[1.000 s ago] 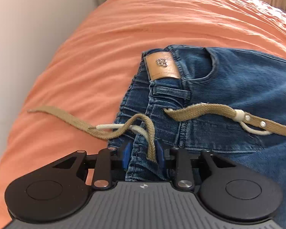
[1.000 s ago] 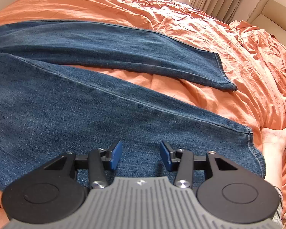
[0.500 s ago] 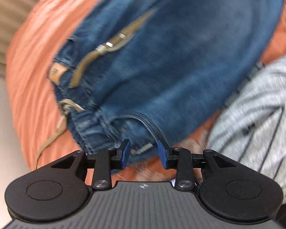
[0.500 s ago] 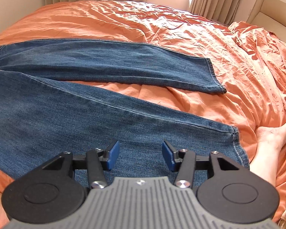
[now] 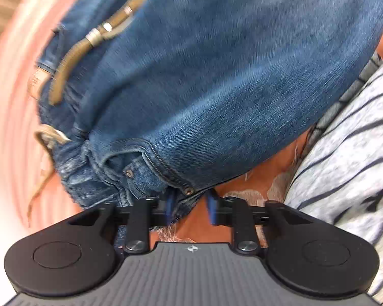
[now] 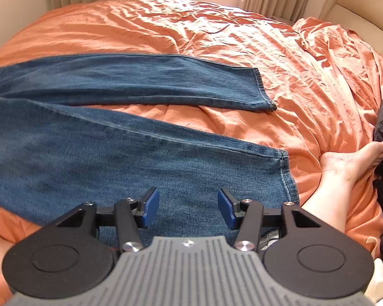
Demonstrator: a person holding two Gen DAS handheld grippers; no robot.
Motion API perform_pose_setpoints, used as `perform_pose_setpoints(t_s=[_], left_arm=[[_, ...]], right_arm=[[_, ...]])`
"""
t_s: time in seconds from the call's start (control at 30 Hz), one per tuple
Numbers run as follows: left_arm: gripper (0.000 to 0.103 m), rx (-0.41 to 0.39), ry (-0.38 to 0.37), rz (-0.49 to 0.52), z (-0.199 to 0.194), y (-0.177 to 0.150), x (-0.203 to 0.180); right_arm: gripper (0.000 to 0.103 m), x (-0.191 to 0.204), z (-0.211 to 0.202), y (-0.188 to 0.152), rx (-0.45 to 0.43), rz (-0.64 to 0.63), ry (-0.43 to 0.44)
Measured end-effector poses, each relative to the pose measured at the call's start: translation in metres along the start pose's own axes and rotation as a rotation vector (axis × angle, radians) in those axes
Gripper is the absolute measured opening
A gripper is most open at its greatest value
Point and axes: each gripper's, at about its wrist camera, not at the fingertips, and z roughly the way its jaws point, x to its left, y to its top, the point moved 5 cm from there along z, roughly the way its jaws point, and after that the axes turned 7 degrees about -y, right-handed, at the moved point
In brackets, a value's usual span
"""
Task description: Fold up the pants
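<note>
A: What is the left gripper (image 5: 188, 205) doing?
B: Its jaws are closing, with the waist corner of the jeans (image 5: 217, 76) between the pads, which do not yet pinch it. A tan belt (image 5: 71, 63) runs along the waistband.
A: And the right gripper (image 6: 188, 206)?
B: Jaws apart, nothing between them, above the near leg. The jeans lie spread on the orange bedsheet (image 6: 242, 33), near leg along its front edge, a bare foot (image 6: 349, 160) beside the hem.

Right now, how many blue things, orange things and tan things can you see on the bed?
Blue: 1, the jeans, both legs spread flat
Orange: 1, the bed sheet
Tan: 2, the belt at the waistband, and a leather patch beside it, blurred
Total: 4
</note>
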Motion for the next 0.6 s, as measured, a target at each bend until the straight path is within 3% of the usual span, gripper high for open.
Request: perform_pose_setpoints(t_s=[0.1,0.23,0.33,0.43,0.6], left_arm=[[0.019,-0.106,0.049,-0.12,-0.026,-0.001,0.01],[0.016,-0.35,0.028,-0.48,-0.078,-0.001,0.051],[0.015,-0.499,0.041,-0.663,-0.11,0.01,0.074],[0.015,-0.562,0.046,-0.78,-0.131,0.023,0.096],[0.015,-0.572,0.042,-0.85,-0.136,0.04,0.12]], right_arm=[[0.044,0.003,0.001,-0.007,0.023,-0.122,0.021],[0.041,0.011,0.002,-0.017,0.044,-0.302,0.048],[0.041,0.022,0.002,-0.029,0.061,-0.436,0.067],[0.041,0.04,0.004,-0.047,0.07,-0.581,0.051],[0.041,0.044,0.028,-0.071,0.084,-0.713,-0.134]])
